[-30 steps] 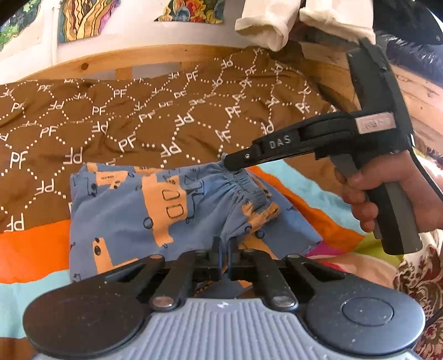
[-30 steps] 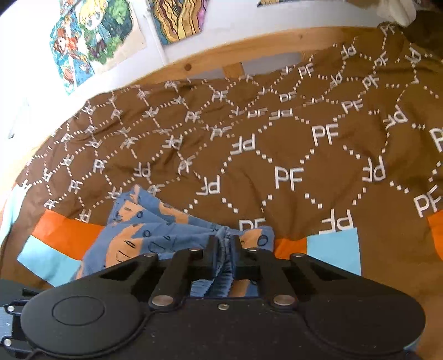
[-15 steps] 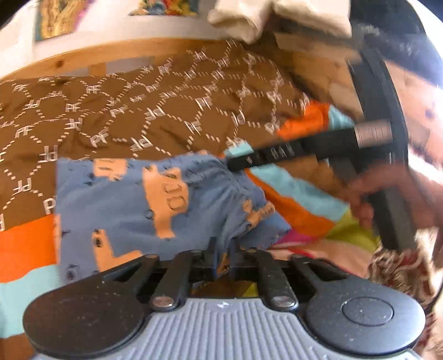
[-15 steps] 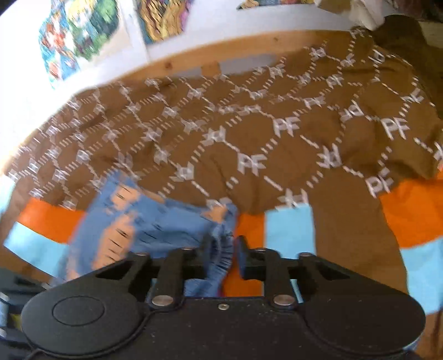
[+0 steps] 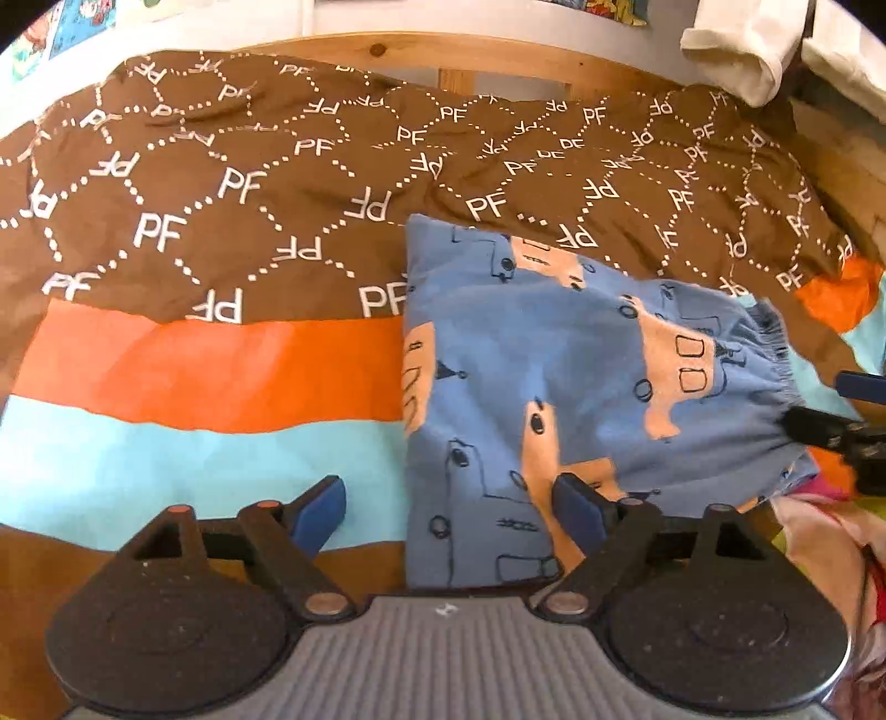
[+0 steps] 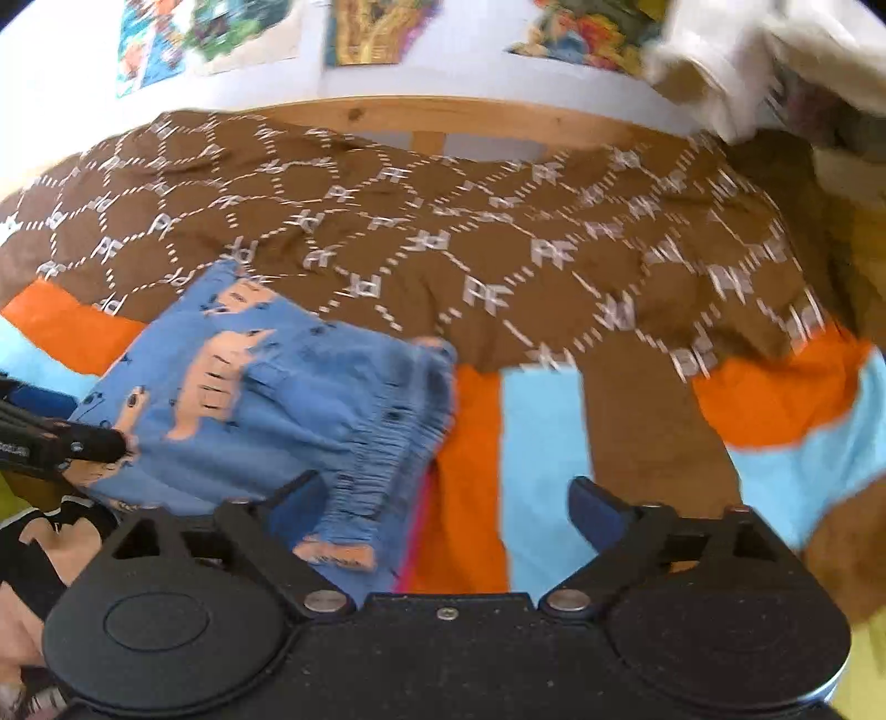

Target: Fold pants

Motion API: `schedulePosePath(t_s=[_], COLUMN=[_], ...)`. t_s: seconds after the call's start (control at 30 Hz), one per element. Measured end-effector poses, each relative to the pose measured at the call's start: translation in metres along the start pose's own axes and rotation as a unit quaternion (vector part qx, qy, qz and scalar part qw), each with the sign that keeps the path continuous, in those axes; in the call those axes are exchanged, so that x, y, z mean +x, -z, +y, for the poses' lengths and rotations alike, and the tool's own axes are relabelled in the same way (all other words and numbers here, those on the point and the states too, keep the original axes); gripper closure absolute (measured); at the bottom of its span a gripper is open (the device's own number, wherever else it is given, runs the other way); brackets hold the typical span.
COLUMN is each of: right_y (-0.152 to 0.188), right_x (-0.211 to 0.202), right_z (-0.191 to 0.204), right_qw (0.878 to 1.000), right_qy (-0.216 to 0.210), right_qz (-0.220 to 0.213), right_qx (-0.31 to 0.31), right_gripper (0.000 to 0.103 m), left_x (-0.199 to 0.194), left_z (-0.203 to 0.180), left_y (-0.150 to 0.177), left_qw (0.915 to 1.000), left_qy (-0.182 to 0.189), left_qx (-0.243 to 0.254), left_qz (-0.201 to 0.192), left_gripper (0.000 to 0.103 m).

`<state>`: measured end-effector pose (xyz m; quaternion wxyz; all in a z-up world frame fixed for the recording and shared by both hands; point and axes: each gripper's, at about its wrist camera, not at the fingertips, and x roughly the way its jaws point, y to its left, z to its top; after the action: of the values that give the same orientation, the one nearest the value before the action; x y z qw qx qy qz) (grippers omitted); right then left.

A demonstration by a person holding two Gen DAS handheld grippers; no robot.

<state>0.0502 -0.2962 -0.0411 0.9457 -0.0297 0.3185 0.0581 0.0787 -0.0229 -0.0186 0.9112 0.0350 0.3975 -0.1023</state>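
Observation:
The blue pants [image 5: 576, 399] with orange animal prints lie folded flat on the bed cover, elastic waistband to the right. They also show in the right wrist view [image 6: 288, 410]. My left gripper [image 5: 451, 512] is open, its fingers wide apart over the pants' near left edge, holding nothing. My right gripper [image 6: 446, 507] is open and empty, with the waistband just ahead of its left finger [image 6: 293, 507]. The right gripper's tip [image 5: 819, 429] shows at the right edge of the left wrist view, beside the waistband.
The bed cover [image 5: 221, 221] is brown with white PF lettering, with orange [image 5: 210, 371] and light blue [image 5: 166, 471] bands. A wooden bed frame [image 5: 454, 61] runs along the back. White cloth [image 5: 753, 44] hangs at the top right.
Both grippers were shut on the pants' waistband a second ago; both have let go and opened wide. The pants now lie flat. The left view has swung left.

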Motion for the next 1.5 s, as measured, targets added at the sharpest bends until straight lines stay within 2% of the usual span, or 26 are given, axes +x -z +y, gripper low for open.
schedulePosePath(t_s=[0.1,0.2,0.33,0.4,0.47,0.53,0.57,0.63,0.67,0.73,0.83,0.9,0.97,1.0,1.03,1.1,1.17,1.3,1.4,1.5], right_y=[-0.001,-0.015,-0.048,-0.061,-0.063,-0.058,-0.057,-0.057,-0.057,-0.057,-0.049,-0.035,-0.018,-0.011,-0.007,-0.007,-0.012,-0.017,-0.010,-0.007], right_x=[-0.010,-0.021,0.004,0.030,0.058,0.076,0.079,0.072,0.063,0.043,0.013,0.006,0.011,0.015,0.014,0.004,-0.008,-0.014,0.003,-0.005], right_z=[-0.017,-0.012,-0.003,0.007,0.014,0.009,-0.002,-0.019,-0.022,-0.021,-0.009,0.006,0.017,0.018,0.015,0.008,0.006,0.013,0.018,0.017], right_qw=[0.999,0.999,0.997,0.997,0.998,0.997,0.999,0.998,0.998,0.998,0.996,0.998,1.000,0.999,0.998,0.995,0.993,0.995,0.993,0.993], right_qy=[-0.030,-0.028,-0.041,-0.048,-0.022,-0.013,-0.029,-0.052,-0.050,-0.051,-0.073,-0.051,-0.014,-0.004,-0.006,-0.016,-0.017,-0.009,0.017,0.004], right_qz=[-0.003,-0.040,-0.056,-0.047,-0.020,0.000,0.006,0.005,-0.006,-0.022,-0.030,-0.014,0.014,0.034,0.041,0.036,0.024,0.016,0.067,0.051], right_qx=[0.037,-0.001,-0.026,-0.035,-0.063,-0.071,-0.042,0.024,0.039,0.042,0.048,0.026,0.007,0.015,0.037,0.089,0.111,0.096,0.091,0.108], right_gripper=[0.005,0.001,0.001,0.001,0.006,0.005,0.005,0.005,0.004,0.003,0.001,0.001,0.001,0.001,0.001,0.001,0.001,0.001,0.001,0.001], left_x=[-0.009,-0.017,0.012,0.042,0.070,0.077,0.076,0.069,0.061,0.044,0.020,0.016,0.022,0.022,0.017,0.011,0.006,0.005,0.002,0.003], left_z=[0.005,0.002,-0.020,-0.032,-0.032,-0.024,-0.017,-0.004,0.001,0.010,0.018,0.012,0.006,0.007,0.008,0.010,0.011,0.013,0.012,0.014], left_y=[-0.013,-0.037,-0.070,-0.076,-0.076,-0.074,-0.076,-0.079,-0.080,-0.078,-0.059,-0.040,-0.022,-0.018,-0.017,-0.021,-0.024,-0.018,-0.015,-0.015], left_qw=[0.9998,0.9989,0.9959,0.9949,0.9934,0.9956,0.9974,0.9991,0.9995,0.9996,0.9980,0.9988,0.9990,0.9988,0.9988,0.9975,0.9963,0.9950,0.9958,0.9953], left_qy=[-0.013,0.007,0.001,-0.026,-0.045,-0.030,-0.018,-0.005,-0.007,0.001,0.029,0.027,-0.009,-0.011,-0.010,-0.010,-0.004,-0.009,-0.010,-0.007], left_qx=[-0.015,-0.017,0.040,0.072,0.094,0.075,0.057,0.025,0.009,-0.017,-0.053,-0.042,-0.028,-0.030,-0.037,-0.053,-0.067,-0.074,-0.066,-0.072], left_qz=[0.000,-0.042,-0.081,-0.066,-0.049,-0.046,-0.041,-0.035,-0.030,-0.024,-0.019,0.002,0.035,0.036,0.030,0.046,0.053,0.066,0.063,0.065], left_gripper=[0.016,0.010,0.009,0.009,0.009,0.002,0.002,0.003,0.003,0.001,0.000,0.000,0.001,0.001,0.001,0.000,0.000,0.000,0.000,0.000])
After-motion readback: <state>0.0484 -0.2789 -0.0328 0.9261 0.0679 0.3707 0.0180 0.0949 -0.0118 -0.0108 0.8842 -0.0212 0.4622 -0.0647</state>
